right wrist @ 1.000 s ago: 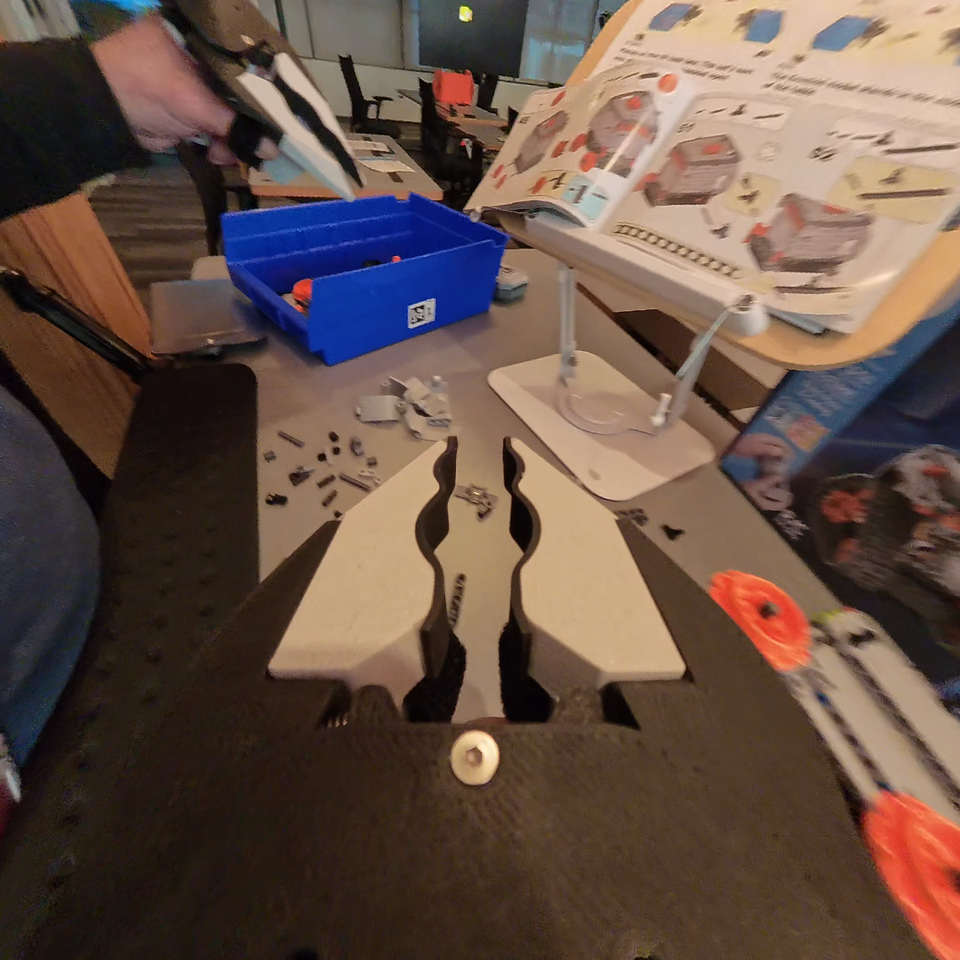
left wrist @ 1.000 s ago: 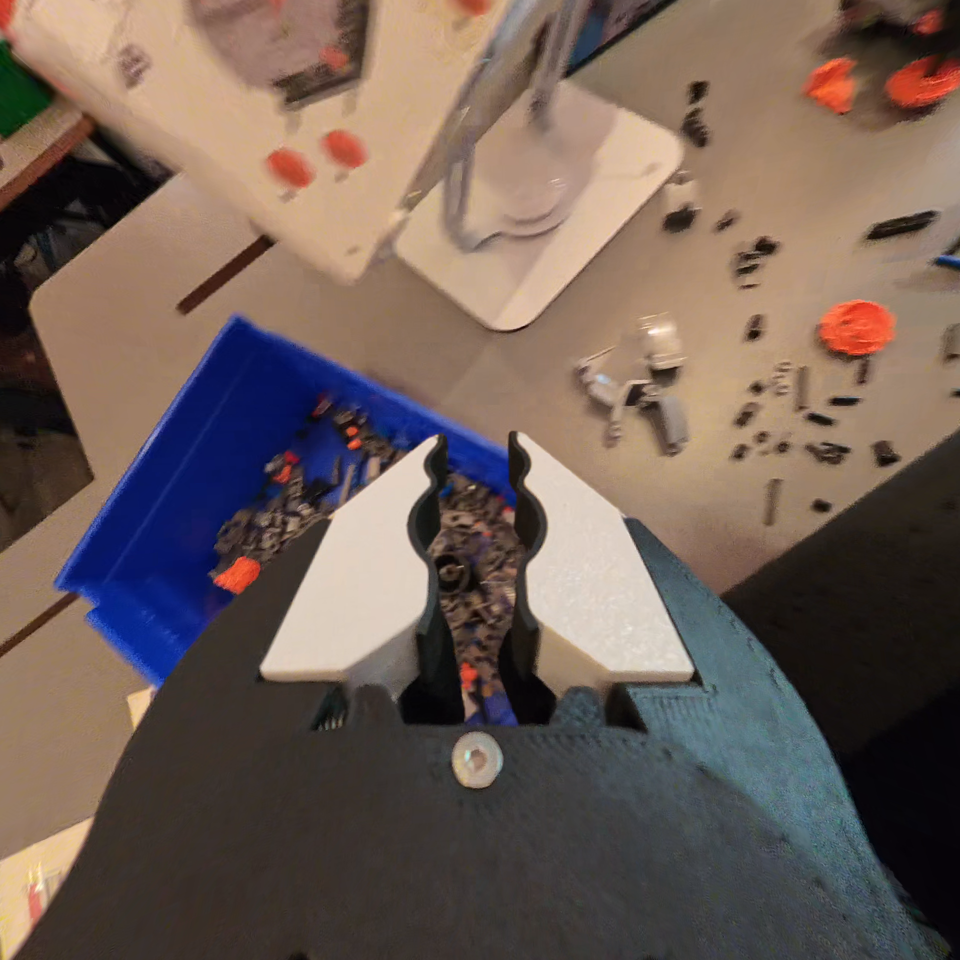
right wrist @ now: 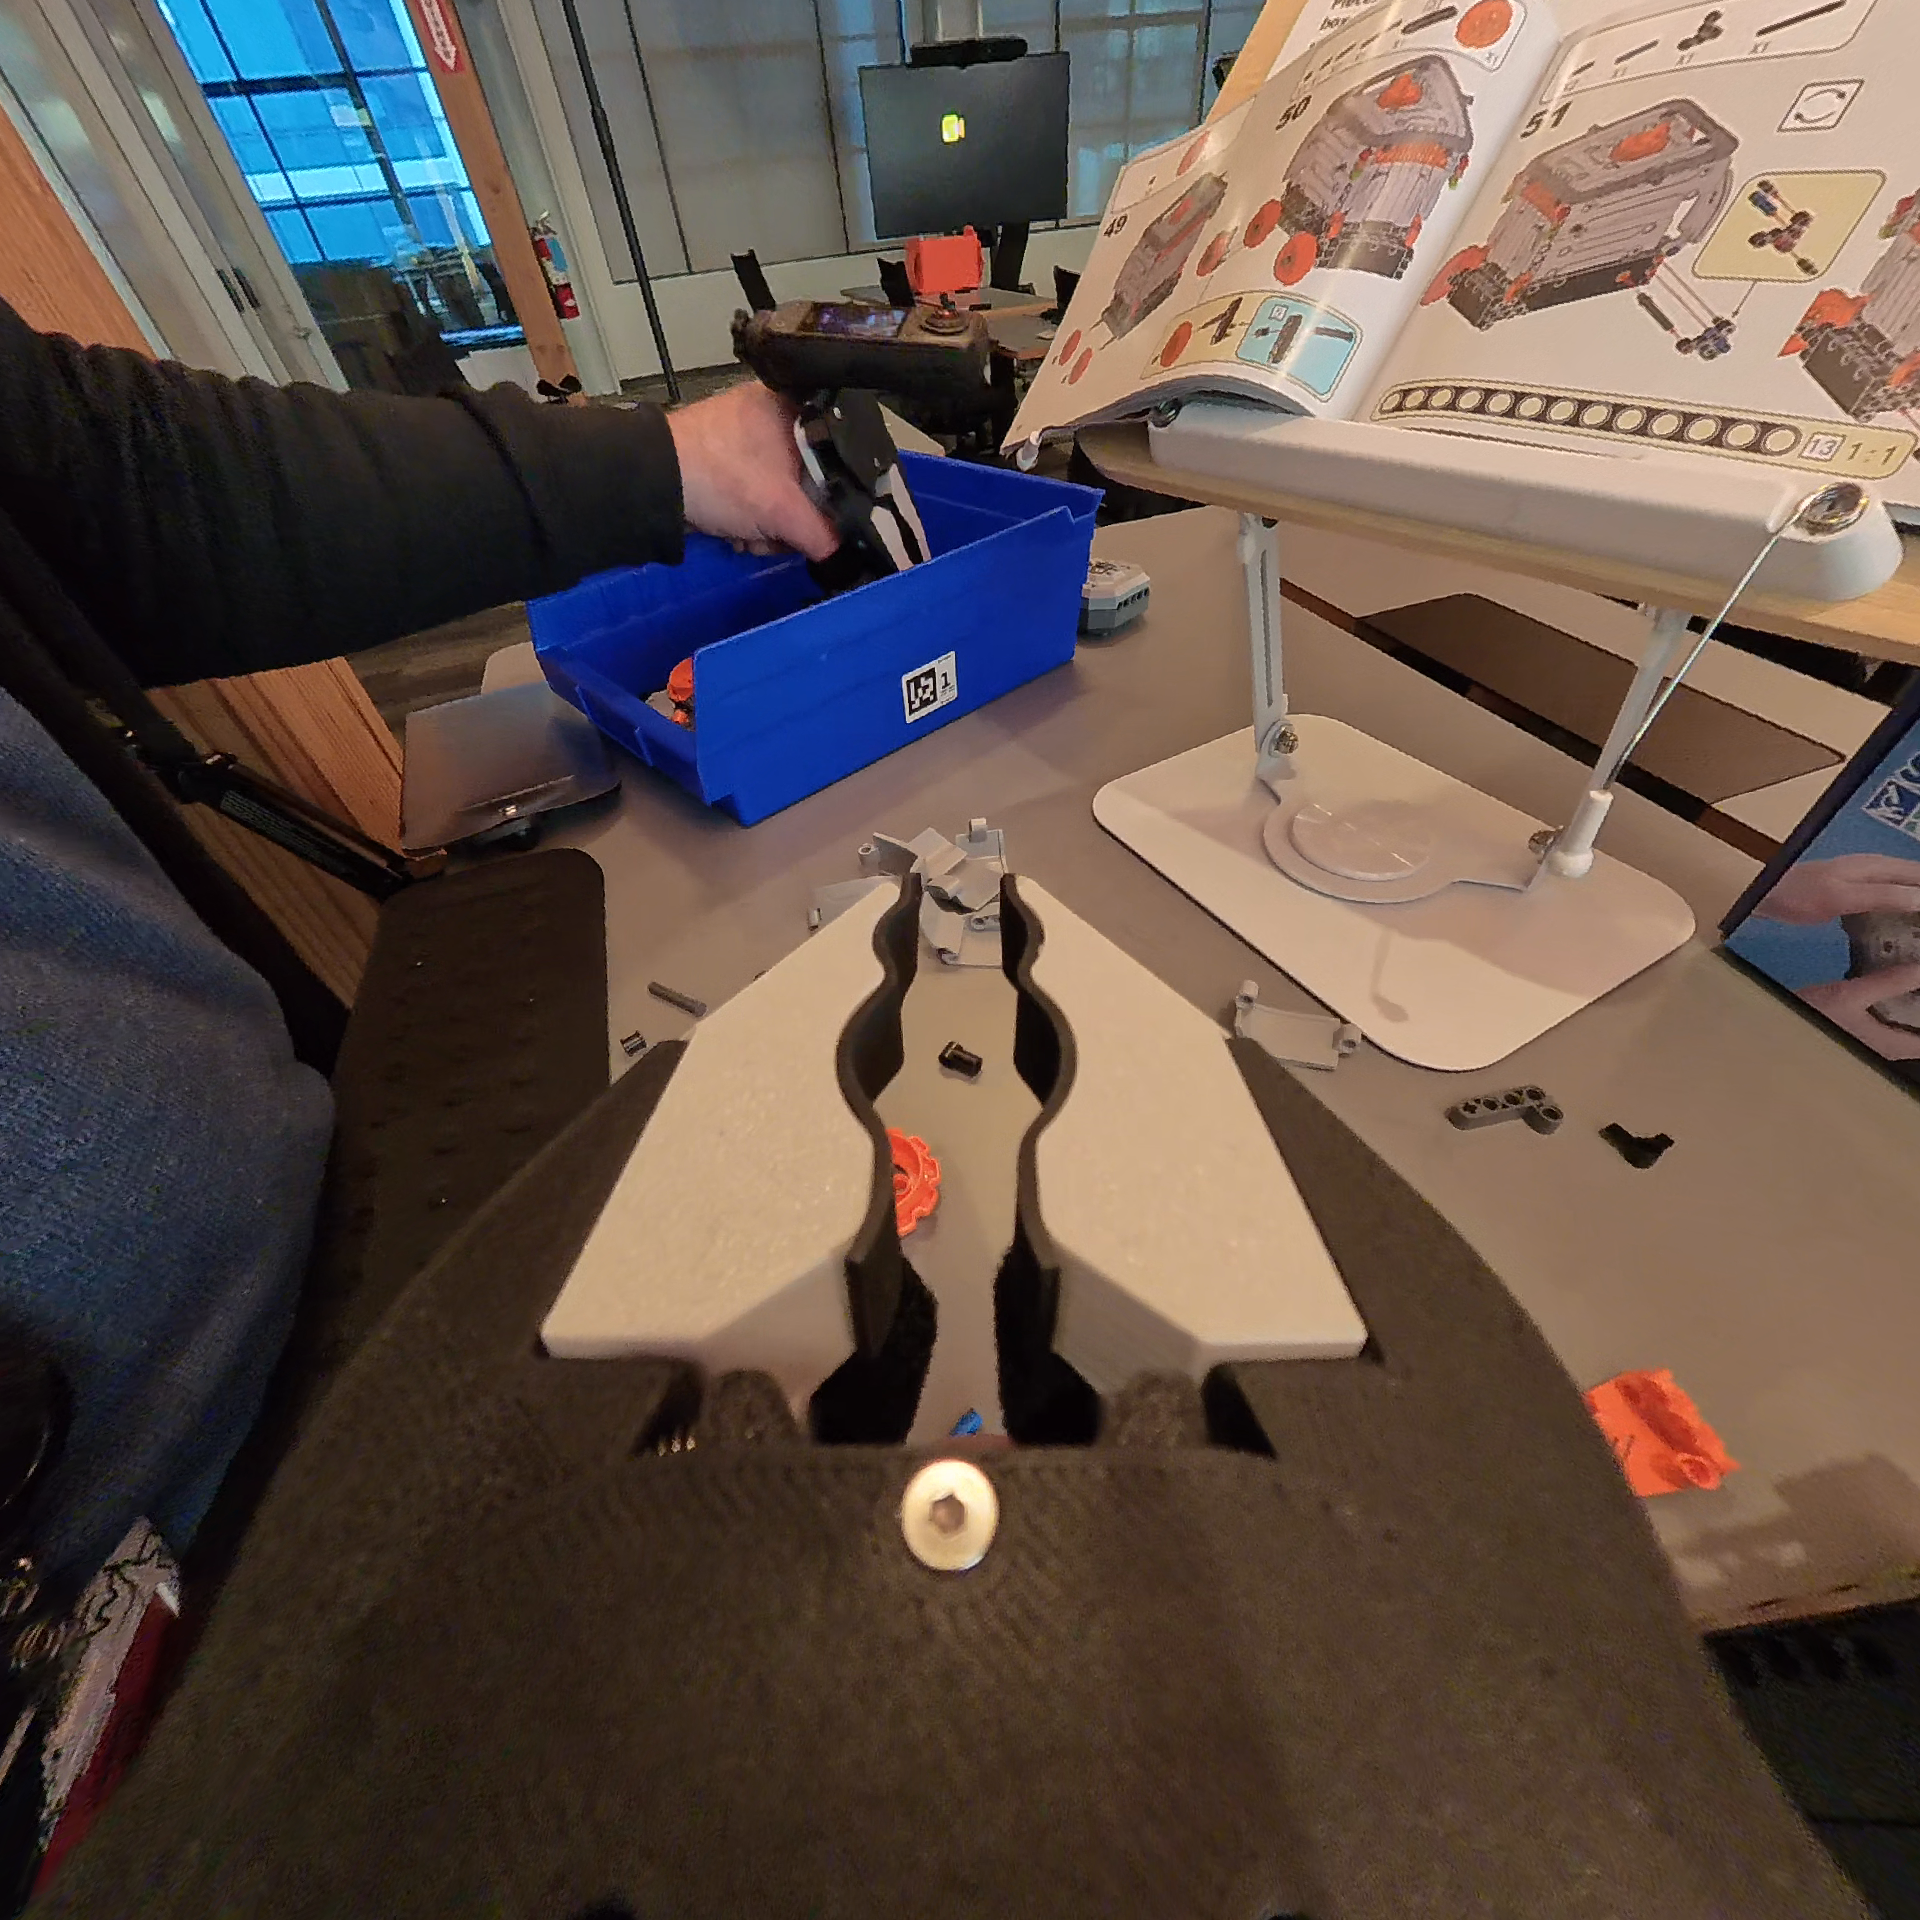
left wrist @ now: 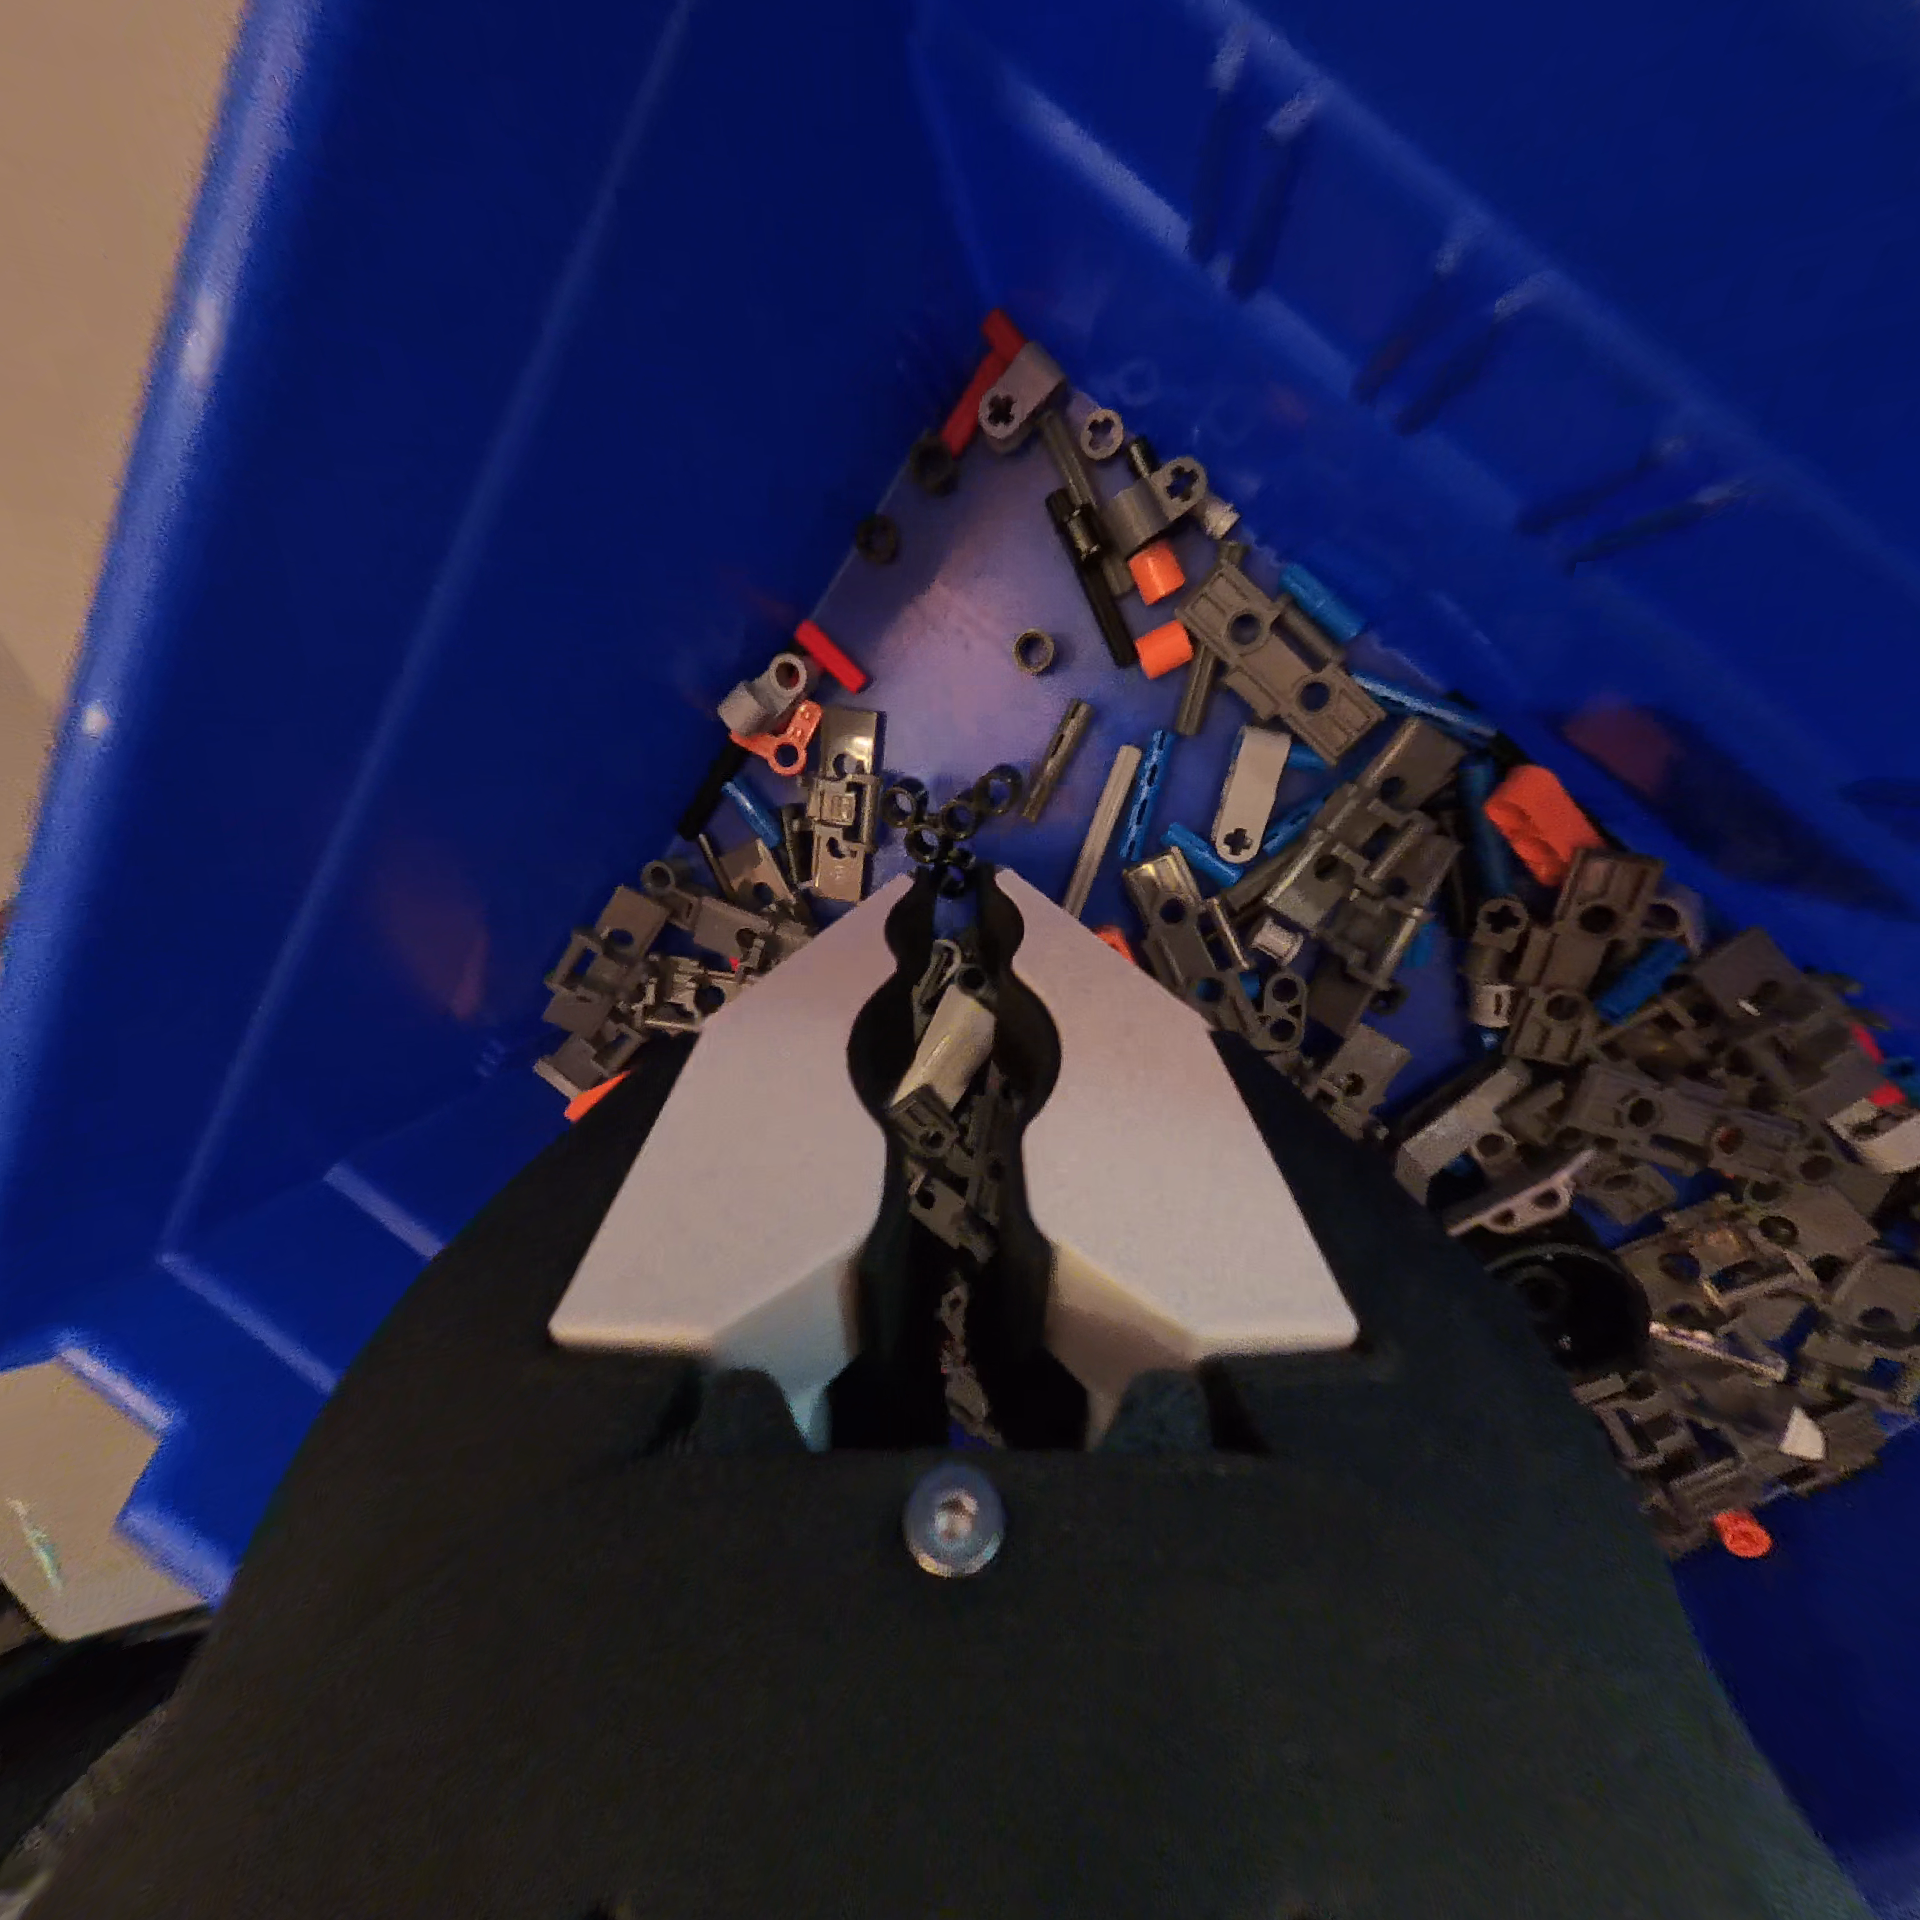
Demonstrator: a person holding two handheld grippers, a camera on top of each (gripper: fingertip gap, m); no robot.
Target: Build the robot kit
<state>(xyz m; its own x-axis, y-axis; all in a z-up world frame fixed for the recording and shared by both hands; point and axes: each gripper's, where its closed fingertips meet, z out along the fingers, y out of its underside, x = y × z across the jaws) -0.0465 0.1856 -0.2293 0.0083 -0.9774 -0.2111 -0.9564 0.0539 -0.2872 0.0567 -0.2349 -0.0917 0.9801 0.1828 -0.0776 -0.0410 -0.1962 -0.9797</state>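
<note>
My left gripper [left wrist: 949, 883] is down inside the blue bin [left wrist: 520, 520], over a heap of dark grey, blue and orange building parts [left wrist: 1558, 1039]. Its jaws stand a narrow gap apart, with the tips on either side of the lower end of a small black ringed connector [left wrist: 951, 816]. In the right wrist view a hand holds that gripper [right wrist: 883, 530] in the bin [right wrist: 831, 665]. My right gripper [right wrist: 956, 894] is open and empty, low over the grey table. An orange gear [right wrist: 912, 1184] and a small black pin [right wrist: 959, 1060] show between its fingers. Light grey panels [right wrist: 961, 862] lie just past its tips.
A white book stand [right wrist: 1392, 904] holds an open instruction booklet [right wrist: 1455, 208] at the right. Loose parts lie on the table: a grey L-beam [right wrist: 1507, 1110], an orange piece [right wrist: 1657, 1444]. A black mat [right wrist: 478, 1039] lies at the left, a blue box [right wrist: 1849, 914] at the far right. Tip to tip, the grippers are about 45 cm apart.
My left gripper has dropped from above the bin down into it, and its jaws have narrowed. My right gripper has shifted over the table and stays open.
</note>
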